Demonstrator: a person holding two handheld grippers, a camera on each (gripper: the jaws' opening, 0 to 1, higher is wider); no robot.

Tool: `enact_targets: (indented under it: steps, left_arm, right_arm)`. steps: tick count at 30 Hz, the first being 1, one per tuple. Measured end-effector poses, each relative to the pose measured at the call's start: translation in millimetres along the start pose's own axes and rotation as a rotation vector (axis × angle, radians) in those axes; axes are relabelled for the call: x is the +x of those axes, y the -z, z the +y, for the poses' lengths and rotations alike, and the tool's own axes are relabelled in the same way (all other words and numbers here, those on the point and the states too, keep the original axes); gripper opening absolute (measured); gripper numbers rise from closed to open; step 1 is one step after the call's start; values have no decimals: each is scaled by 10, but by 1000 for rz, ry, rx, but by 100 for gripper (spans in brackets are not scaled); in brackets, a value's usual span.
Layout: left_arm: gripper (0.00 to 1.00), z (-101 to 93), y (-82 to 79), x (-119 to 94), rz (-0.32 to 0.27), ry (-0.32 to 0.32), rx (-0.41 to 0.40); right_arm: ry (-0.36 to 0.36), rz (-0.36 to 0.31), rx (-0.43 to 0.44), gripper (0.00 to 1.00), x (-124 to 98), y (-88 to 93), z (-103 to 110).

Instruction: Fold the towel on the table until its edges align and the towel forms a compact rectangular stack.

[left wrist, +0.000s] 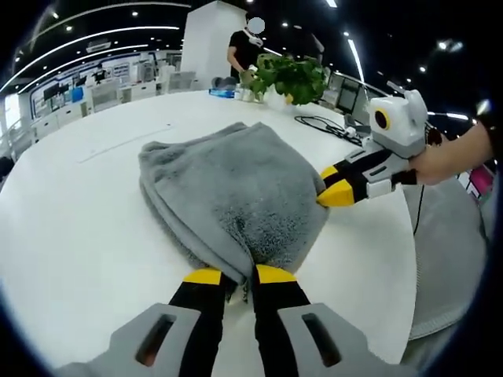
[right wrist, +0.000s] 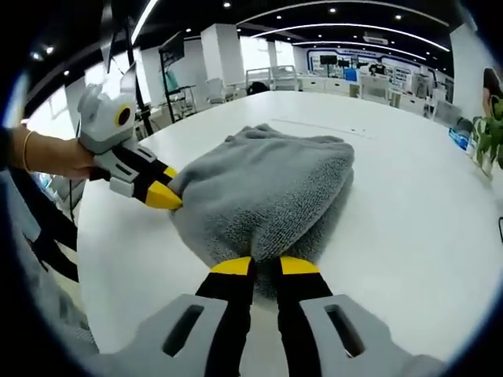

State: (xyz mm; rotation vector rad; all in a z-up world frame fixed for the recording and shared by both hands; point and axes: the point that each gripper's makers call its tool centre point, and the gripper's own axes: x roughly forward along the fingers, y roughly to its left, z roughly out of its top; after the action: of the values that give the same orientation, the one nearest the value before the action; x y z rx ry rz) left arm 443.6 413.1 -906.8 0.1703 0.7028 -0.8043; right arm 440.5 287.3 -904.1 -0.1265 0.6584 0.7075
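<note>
Both grippers' fingers (left wrist: 240, 275) (right wrist: 266, 265) pinch the folded towel (left wrist: 228, 188) mid-frame; letting go unevenly could make it flop open.

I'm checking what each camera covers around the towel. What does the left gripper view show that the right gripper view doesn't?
Left gripper view alone: a potted plant at the table's far edge, a black cable beside it, and a person in black behind.

Right gripper view alone: a bracelet on the wrist holding the left gripper, plus rows of desks in the background.

Both: the folded grey towel on the white table, each gripper pinching a towel edge, including the right gripper.
</note>
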Motion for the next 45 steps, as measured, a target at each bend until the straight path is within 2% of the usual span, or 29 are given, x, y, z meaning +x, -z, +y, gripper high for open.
enact_targets:
  steps: [14,20,32,35,39,43,45]
  left_arm:
    - [13,491,-313,282,-25,-17,17]
    - [13,632,-402,367,-30,-21,19]
    - [13,733,-469,420,-37,-30,-3]
    - [13,727,-469,410,-36,-33,-15]
    - [13,719,-471,412,-22,-41,-1]
    - [15,708,-488,395,8,-64,25]
    - [17,728,-497,365,-1,-78,-4]
  right_arm:
    - [57,-9,-11,9,399,-342,-376]
    - [66,-18,3,9,506,-438,-491]
    - [71,-36,37,9,586,-513,-583]
    - [69,-24,111,9,570,-522,-576]
    - [42,-36,155,10,547,-534,-595]
    - [30,-27,153,11,541,-550,-590]
    - [32,-24,152,14,503,-564,-588]
